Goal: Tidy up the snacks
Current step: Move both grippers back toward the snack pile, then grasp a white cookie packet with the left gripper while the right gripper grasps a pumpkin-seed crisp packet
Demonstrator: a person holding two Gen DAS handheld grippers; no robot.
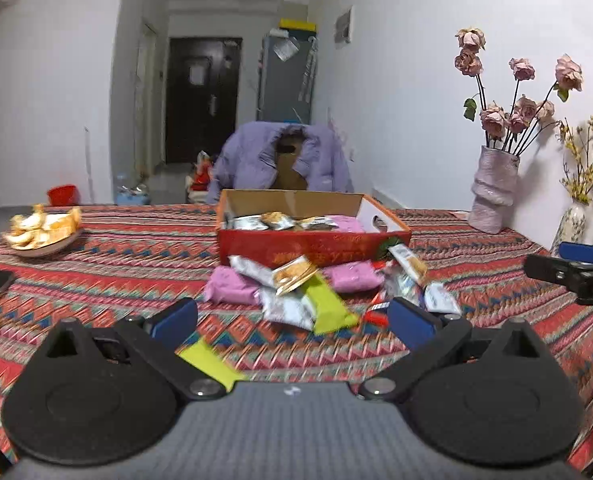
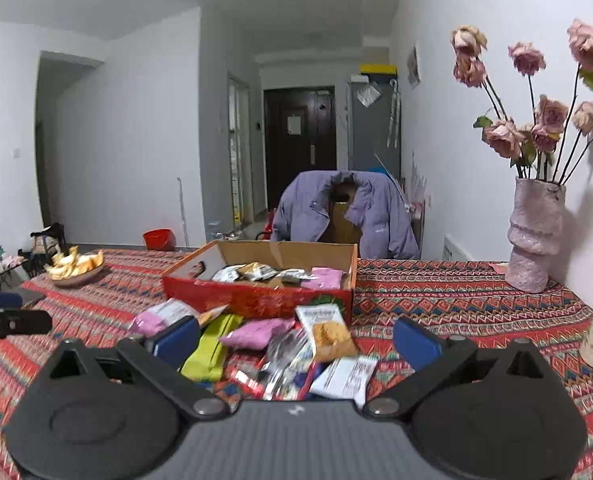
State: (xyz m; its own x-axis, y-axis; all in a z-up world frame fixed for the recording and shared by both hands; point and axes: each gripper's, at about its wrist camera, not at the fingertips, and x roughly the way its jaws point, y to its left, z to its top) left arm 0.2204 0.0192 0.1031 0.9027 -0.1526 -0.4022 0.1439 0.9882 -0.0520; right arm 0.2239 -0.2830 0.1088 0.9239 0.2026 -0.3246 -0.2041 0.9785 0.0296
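Both tongs are spread wide and holding nothing, so this looks like the gap between picks: some snacks are already in the box (image 1: 314,242) at the middle of the frame, and a heap of packets (image 1: 320,288) lies on the bench (image 1: 116,264) right against its near red wall. The left tongs (image 1: 292,318) hang low, pointed at the heap; a lime packet (image 1: 212,364) sits apart from the rest, lower left of centre, just at their left finger. The right tongs (image 2: 296,340) stand over the near edge of the heap (image 2: 280,344), a lime packet (image 2: 212,346) beside their left finger and pink, orange and white packets between the fingers.

I'd judge the next move is to choose one packet, drop onto it and pinch its edge. They overlap, so a loose one on top seems the safest pick, then lift it over the red wall into the box (image 2: 256,300). A plate of food (image 1: 40,232) at left seems no part of it
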